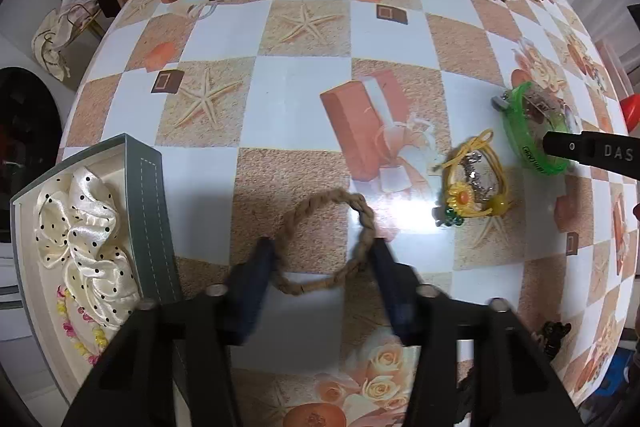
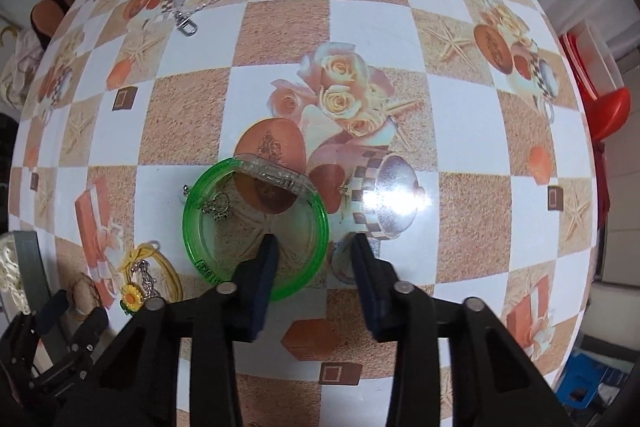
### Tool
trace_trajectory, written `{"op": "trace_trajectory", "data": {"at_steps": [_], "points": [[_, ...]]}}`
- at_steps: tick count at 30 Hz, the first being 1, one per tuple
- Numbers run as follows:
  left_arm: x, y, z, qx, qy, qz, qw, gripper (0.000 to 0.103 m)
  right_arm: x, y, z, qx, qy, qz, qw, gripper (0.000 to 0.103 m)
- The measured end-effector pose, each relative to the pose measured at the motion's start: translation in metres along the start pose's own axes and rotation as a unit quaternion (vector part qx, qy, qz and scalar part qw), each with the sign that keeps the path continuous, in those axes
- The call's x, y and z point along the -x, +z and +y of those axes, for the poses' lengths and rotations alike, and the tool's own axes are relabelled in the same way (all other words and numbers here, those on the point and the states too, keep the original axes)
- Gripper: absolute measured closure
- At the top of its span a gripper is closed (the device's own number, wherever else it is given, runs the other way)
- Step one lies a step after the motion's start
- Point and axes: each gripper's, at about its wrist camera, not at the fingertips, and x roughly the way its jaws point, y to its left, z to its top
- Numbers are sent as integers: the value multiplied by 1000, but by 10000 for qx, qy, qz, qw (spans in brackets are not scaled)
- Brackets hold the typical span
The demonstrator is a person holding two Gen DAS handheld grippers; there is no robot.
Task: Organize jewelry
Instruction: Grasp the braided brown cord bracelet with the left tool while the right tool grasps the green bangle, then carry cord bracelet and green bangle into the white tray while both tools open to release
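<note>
Braided rope ring (image 1: 326,241) at lower centre of counter (image 1: 304,99), pinched across by left tool (image 1: 324,259); green round case (image 2: 256,223) rim straddled by right tool (image 2: 314,251), contact unclear.

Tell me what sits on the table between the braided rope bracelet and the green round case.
The yellow sunflower hair tie, with a small chain lying inside its loop, sits between the braided rope bracelet and the green round case; the left wrist view shows it best.

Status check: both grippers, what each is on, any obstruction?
Left gripper straddling braided rope ring. Right gripper astride green container's rim. Nothing blocking.
</note>
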Motion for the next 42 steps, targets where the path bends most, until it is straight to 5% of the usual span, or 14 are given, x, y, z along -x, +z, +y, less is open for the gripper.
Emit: {"op": "trace_trajectory", "data": {"at_steps": [3, 5, 26, 42], "points": [[2, 1, -1, -15, -55, -18, 10000, 84, 1, 0, 3, 52, -7, -19, 10000, 91], [4, 0, -1, 5, -116, -17, 9999, 85, 2, -2, 7, 33, 13, -39, 10000, 96], [69, -17, 10, 177, -584, -449, 9971, 85, 48, -42, -35, -426, 796, -259, 9956, 96], [102, -53, 50, 523, -586, -543, 9954, 85, 87, -66, 6, -71, 1014, -279, 9944, 96]]}}
